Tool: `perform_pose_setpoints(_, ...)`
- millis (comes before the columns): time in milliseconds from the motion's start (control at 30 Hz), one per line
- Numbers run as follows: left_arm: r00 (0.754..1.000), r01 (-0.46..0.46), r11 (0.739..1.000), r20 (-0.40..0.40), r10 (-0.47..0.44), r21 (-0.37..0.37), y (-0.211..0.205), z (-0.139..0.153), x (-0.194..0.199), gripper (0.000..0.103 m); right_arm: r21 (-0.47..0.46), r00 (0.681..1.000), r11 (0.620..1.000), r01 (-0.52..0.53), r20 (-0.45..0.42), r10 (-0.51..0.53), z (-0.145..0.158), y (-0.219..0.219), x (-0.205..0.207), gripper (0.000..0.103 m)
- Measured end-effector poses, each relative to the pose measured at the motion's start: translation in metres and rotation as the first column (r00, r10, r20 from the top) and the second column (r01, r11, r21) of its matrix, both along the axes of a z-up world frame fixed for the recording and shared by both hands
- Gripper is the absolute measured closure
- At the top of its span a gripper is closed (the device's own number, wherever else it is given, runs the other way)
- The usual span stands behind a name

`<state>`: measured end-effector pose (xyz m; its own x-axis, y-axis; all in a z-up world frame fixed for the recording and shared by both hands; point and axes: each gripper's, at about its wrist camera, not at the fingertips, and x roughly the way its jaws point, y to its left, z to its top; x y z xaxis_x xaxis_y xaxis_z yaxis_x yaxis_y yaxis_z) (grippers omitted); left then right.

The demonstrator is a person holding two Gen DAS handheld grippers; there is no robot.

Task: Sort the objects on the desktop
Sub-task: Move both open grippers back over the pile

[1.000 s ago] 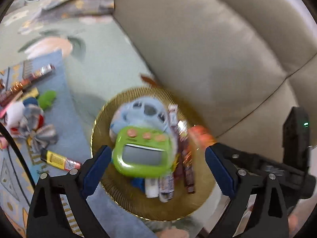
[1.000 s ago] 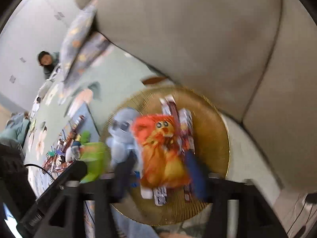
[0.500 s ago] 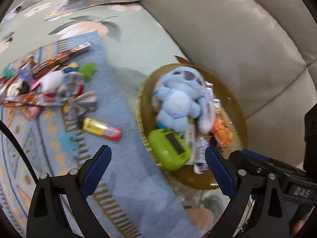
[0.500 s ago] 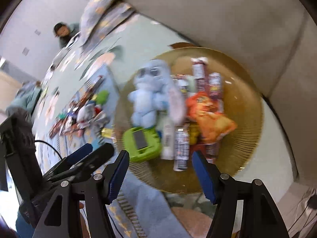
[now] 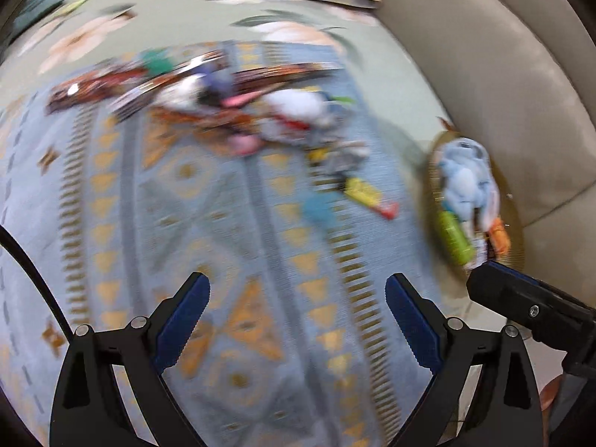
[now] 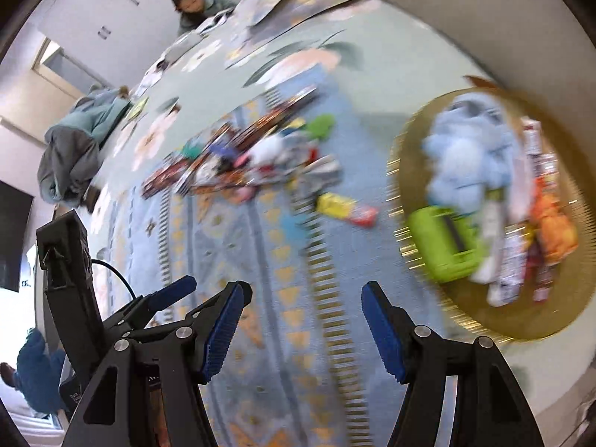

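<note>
A round gold plate (image 6: 521, 320) lies at the right, holding a blue plush toy (image 6: 469, 149), a green device (image 6: 443, 246), an orange snack bag (image 6: 555, 227) and several wrapped bars. The same plate (image 5: 516, 223) shows at the right edge of the left wrist view. A blurred heap of snacks and toys (image 5: 238, 111) lies on the blue patterned mat (image 5: 231, 260), with a yellow and red bar (image 6: 344, 208) nearest the plate. My left gripper (image 5: 296, 320) hangs open over bare mat, empty. My right gripper (image 6: 303, 331) is open and empty too, left of the plate.
A beige sofa cushion (image 5: 503, 74) rises behind the plate. The mat lies on a pale green floral cover (image 6: 305, 59). A person (image 6: 193, 7) sits at the far end, and a bundle of grey-green clothing (image 6: 74, 149) lies at the left.
Both grippers swung left, away from the gold plate and over the mat. The right one had the orange snack bag between its fingers a second ago; the bag now lies on the plate.
</note>
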<state>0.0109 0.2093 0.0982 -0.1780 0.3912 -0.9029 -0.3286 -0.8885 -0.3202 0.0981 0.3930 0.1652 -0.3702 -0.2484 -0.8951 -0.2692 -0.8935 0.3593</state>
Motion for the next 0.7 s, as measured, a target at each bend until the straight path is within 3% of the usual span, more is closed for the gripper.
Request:
perform_pose_setpoints(233,0.995,-0.091,0.994,0.040,0.093,-0.057,-0.093,-0.025,-0.009,0.008,-0.031,0.997,0.999,-0.037,0.062,0.039,-0.028,-0.073,-0.020,0.038)
perform_pose_setpoints(433,0.985,-0.162,0.985,0.058,0.165,-0.052,-0.143,-0.036,-0.023,0.008,-0.023,0.994,0.999,-0.039,0.100,0.041,-0.039,-0.105,-0.035,0.038)
perform_pose_setpoints(567,0.987,-0.164,0.985,-0.011,0.163,-0.060,-0.161,-0.034,-0.052,0.008,-0.012,0.993,0.999,-0.034,0.113,0.035,-0.038,-0.120,-0.046,0.038)
perform_pose_setpoints(700,0.987,-0.108,0.989,-0.128,0.095,-0.097,-0.168,-0.027,-0.113,0.008,0.004,0.993,1.000,-0.025,0.111,0.024,-0.034,-0.128,-0.055,0.038)
